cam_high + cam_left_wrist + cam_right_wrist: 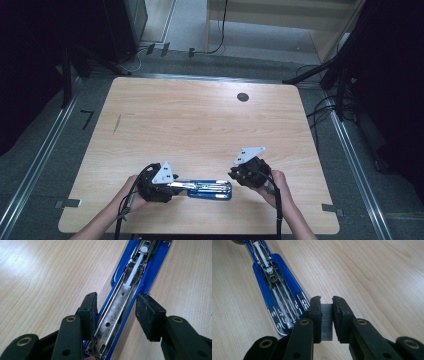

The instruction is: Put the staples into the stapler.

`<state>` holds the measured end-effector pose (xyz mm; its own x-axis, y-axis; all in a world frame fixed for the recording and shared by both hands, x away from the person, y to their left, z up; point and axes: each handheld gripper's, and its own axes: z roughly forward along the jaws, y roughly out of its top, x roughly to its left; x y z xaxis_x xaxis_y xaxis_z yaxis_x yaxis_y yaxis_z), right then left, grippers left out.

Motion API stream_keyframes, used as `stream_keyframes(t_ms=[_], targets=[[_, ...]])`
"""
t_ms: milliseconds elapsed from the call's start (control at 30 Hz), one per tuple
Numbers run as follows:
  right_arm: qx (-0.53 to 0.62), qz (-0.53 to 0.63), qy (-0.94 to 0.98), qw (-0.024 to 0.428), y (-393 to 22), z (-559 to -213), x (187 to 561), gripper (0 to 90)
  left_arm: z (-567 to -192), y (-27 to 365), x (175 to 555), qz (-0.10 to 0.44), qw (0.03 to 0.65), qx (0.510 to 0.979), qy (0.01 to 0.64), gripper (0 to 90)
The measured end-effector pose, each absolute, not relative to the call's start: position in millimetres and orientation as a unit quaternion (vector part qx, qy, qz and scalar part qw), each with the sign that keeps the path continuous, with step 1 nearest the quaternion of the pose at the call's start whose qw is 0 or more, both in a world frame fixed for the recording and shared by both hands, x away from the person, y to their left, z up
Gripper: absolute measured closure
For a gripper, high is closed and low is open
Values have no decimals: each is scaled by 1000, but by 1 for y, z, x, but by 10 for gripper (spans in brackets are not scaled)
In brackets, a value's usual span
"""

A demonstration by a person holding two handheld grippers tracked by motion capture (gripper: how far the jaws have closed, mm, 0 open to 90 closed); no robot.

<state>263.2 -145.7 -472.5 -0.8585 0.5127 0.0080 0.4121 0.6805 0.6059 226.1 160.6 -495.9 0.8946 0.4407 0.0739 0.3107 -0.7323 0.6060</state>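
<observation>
While no brand name or lettering can be made out on the blue stapler (210, 189), the only markings in sight are small embossed oval shapes on the metal tabs at its wide end, seen in the right claw view and too small to read. The stapler lies opened flat on the wooden surface (200, 125) near the person's edge, stretched sideways between the two hands, with its steel magazine channel (113, 315) facing up and a white plastic pusher rod (135, 267) running along the middle of it. The left claw (172, 185) is held low in the left hand (131, 195), pointing along the stapler from its left end; its jaws straddle the magazine channel, the one pad (90, 312) close against the channel's side and the other standing clear of it, so whether it truly grips I cannot tell. The right claw (327, 317) sits in the right hand (276, 185) just beside the stapler's right end, tilted down toward the surface, and is clenched on a grey strip of staples (326, 322) held upright between its pads
</observation>
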Motion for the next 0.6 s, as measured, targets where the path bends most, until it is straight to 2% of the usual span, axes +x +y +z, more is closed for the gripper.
stream_keyframes(t_ms=[600], targets=[[178, 336, 922, 73, -118, -468, 260, 792, -495, 156, 227, 104, 300, 927, 198, 539]])
